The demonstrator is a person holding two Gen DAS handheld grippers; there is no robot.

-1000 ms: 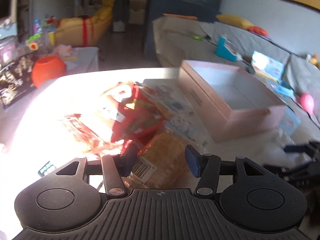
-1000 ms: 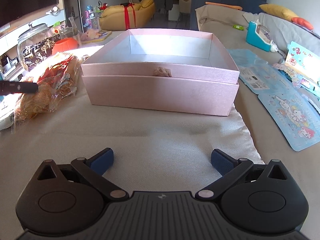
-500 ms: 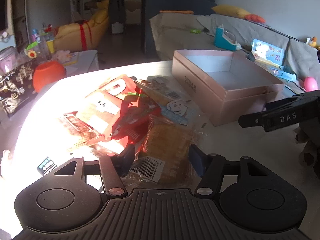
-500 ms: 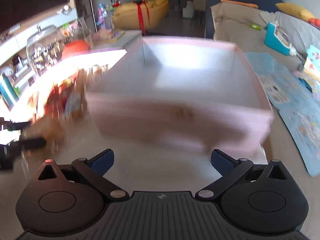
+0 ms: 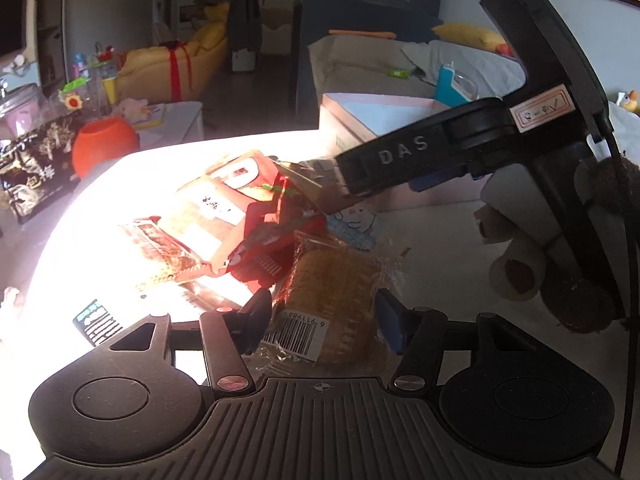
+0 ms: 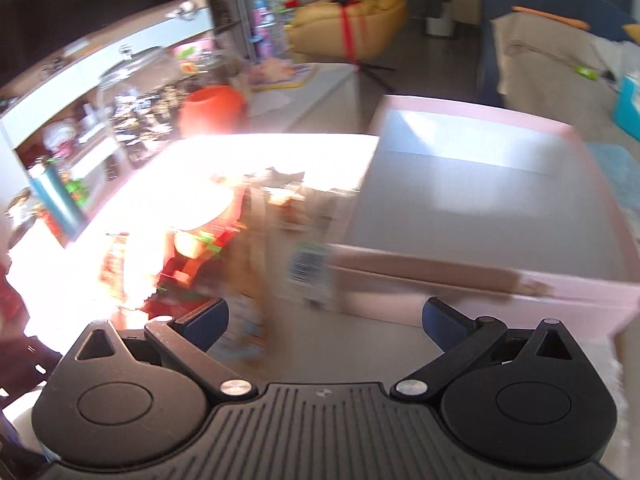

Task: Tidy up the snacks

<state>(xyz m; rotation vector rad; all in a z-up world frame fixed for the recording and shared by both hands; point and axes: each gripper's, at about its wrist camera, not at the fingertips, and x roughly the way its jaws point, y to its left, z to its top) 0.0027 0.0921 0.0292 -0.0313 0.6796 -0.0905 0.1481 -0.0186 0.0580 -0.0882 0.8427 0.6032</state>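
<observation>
Right gripper [image 6: 324, 316], fingers wide and empty, now hangs over the snack pile [image 5: 224, 224] beside the pink box [image 6: 500, 216]; left gripper [image 5: 322, 316] closes around the bread packet [image 5: 332, 296].

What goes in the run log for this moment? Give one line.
left gripper: closing around bread packet | right gripper: open, empty, over snack pile | pink box: empty

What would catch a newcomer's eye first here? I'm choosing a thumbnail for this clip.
First the sunlit heap of snack packets at the table's middle, red wrappers glaring. Nearest the camera, a bread pack lies between the closing jaws of the left gripper, barcode facing up. To the right sits an open pink box, empty as far as visible, with the right gripper reaching over the heap.
</observation>
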